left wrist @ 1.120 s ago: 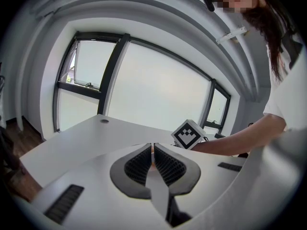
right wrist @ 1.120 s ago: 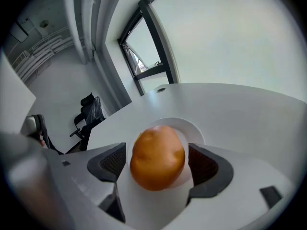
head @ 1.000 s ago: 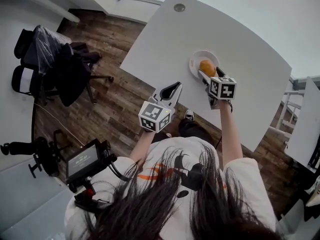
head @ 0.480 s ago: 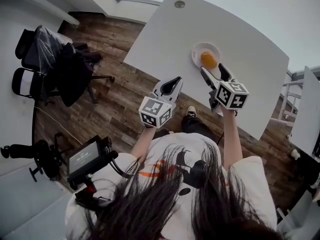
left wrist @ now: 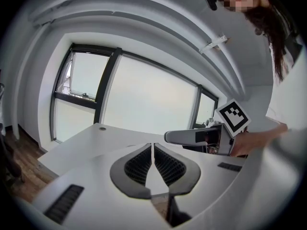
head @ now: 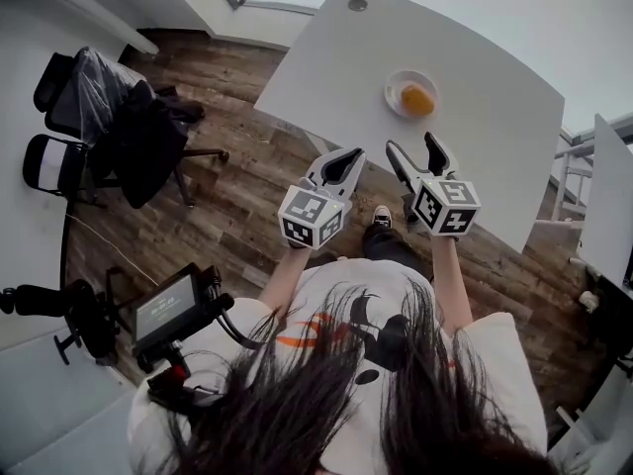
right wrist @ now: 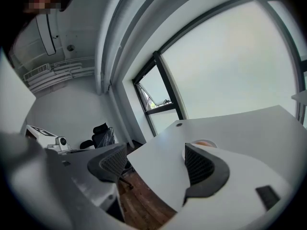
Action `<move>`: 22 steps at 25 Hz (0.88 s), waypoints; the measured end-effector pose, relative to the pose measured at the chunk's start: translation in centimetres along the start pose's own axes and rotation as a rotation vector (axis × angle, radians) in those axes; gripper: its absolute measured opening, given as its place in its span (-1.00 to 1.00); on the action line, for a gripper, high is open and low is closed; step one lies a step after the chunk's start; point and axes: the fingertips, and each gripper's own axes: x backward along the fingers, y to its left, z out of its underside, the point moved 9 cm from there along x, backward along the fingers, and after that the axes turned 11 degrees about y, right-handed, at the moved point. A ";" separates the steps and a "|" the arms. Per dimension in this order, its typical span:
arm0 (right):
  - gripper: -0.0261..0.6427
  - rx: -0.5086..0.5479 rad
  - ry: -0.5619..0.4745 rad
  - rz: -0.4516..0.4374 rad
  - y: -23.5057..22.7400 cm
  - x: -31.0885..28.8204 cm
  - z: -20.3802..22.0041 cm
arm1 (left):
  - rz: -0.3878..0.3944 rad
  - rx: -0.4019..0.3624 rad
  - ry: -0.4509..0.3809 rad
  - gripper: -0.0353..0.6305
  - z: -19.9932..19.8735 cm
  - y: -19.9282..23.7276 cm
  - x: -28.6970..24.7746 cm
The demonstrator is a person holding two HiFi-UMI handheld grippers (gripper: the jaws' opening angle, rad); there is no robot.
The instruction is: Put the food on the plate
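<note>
An orange piece of food (head: pixel 416 99) lies on a small white plate (head: pixel 398 88) on the white table (head: pixel 475 57). Both grippers hang in the air short of the table's near edge, over the wooden floor. My right gripper (head: pixel 410 144) is open with nothing between its jaws, well back from the plate. My left gripper (head: pixel 340 159) sits beside it, jaws shut and empty. In the right gripper view the open gripper (right wrist: pixel 153 164) frames the table edge, and the plate (right wrist: pixel 204 143) with the food peeks over the right jaw. The left gripper view shows its gripper (left wrist: pixel 152 150) pressed shut.
An office chair (head: pixel 119 117) draped with dark clothing stands on the wooden floor at the left. A small monitor on a rig (head: pixel 168 310) is near the person's left side. A round cable grommet (head: pixel 357 4) sits at the table's far edge. Another white desk (head: pixel 605 216) stands to the right.
My right gripper has pulled back from the plate toward the person, leaving the orange food on the plate, and its jaws stand open. The left gripper has barely moved.
</note>
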 end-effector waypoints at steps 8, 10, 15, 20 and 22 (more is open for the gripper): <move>-0.08 -0.070 -0.044 0.016 5.1 3.4 4.0 | 0.032 -0.017 -0.008 -0.88 2.4 -1.6 4.7; -0.08 -0.062 -0.053 0.028 6.7 4.8 5.1 | 0.055 -0.026 -0.006 -0.88 3.4 -2.6 6.1; -0.08 -0.061 -0.063 0.051 10.2 7.8 8.1 | 0.096 -0.041 0.015 -0.88 6.1 -4.5 9.3; -0.08 -0.065 -0.058 0.081 12.8 11.3 11.4 | 0.114 -0.034 0.013 -0.88 8.2 -6.7 11.9; -0.08 -0.065 -0.058 0.088 13.4 12.9 12.8 | 0.121 -0.038 0.014 -0.88 9.1 -8.2 12.8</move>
